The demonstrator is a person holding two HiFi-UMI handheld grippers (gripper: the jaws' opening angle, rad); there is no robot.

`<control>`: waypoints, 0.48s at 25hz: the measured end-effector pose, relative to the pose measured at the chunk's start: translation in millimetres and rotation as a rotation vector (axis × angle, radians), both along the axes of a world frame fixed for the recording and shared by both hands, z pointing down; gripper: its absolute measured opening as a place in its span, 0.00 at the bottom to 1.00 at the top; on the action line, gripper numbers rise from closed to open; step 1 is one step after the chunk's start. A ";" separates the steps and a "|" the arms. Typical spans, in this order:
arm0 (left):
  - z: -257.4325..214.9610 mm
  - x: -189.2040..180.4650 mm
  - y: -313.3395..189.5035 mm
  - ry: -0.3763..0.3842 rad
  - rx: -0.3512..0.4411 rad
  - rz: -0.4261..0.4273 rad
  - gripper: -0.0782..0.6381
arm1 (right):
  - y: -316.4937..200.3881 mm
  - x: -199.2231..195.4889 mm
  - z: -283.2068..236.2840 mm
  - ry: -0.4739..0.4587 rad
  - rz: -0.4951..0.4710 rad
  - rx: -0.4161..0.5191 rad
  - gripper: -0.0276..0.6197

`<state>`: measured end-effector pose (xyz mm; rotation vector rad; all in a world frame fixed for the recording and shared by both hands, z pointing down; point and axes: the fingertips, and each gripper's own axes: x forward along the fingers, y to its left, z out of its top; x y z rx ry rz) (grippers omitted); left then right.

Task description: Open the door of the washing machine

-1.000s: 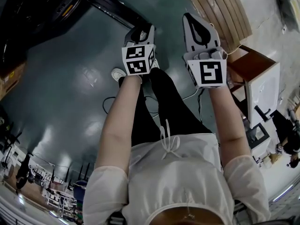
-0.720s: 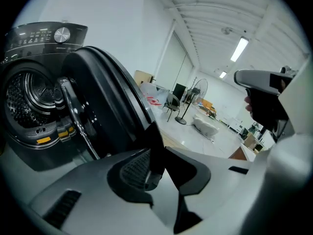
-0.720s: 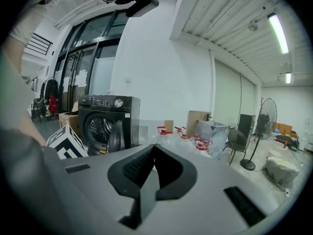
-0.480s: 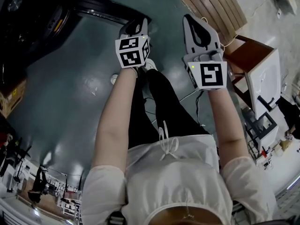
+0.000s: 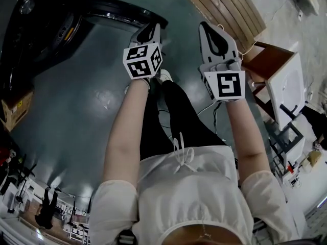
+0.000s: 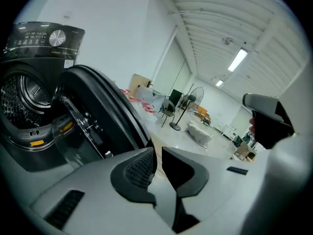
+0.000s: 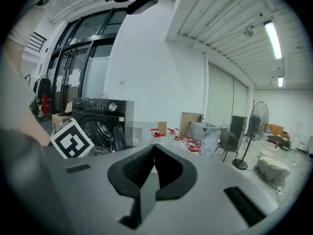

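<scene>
The black washing machine [image 5: 36,24] stands at the top left of the head view, and its round door [image 5: 125,10] is swung wide open. In the left gripper view the bare drum [image 6: 24,94] shows left of the open door [image 6: 102,114]. My left gripper [image 5: 151,30] hovers just right of the door's edge. Its jaws [image 6: 157,153] are closing to a thin gap with nothing between them. My right gripper [image 5: 213,32] is held beside it, further right, with its jaws [image 7: 154,150] shut on nothing. From there the machine [image 7: 100,121] lies some way off.
Wooden slats [image 5: 230,4] lie on the floor at the top right, near a brown table and a white unit [image 5: 283,91]. A cardboard box [image 5: 14,108] sits at the left. Cables [image 5: 168,114] trail by the person's feet. A fan [image 6: 193,104] and a chair stand beyond the door.
Both grippers have drifted slightly up the head view. The view itself has shifted, so more of the machine and its open door shows at the top left.
</scene>
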<state>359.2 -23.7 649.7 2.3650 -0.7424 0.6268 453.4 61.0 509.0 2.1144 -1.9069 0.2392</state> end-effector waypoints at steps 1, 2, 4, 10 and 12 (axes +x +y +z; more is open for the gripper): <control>-8.3 -3.2 0.7 0.004 0.008 0.008 0.21 | -1.8 -3.2 -5.9 0.002 -0.004 0.002 0.05; -17.9 -6.8 1.3 0.009 0.019 0.018 0.20 | -3.8 -7.0 -12.7 0.004 -0.009 0.005 0.05; -41.2 -15.2 2.3 0.021 0.056 0.046 0.18 | -8.5 -17.0 -27.7 0.004 -0.024 0.012 0.05; -118.4 -63.5 -15.5 0.067 0.175 0.076 0.15 | -38.4 -70.1 -74.0 -0.005 -0.104 0.044 0.05; -145.4 -88.9 -25.2 0.088 0.188 0.056 0.14 | -48.8 -90.9 -91.7 -0.014 -0.130 0.059 0.05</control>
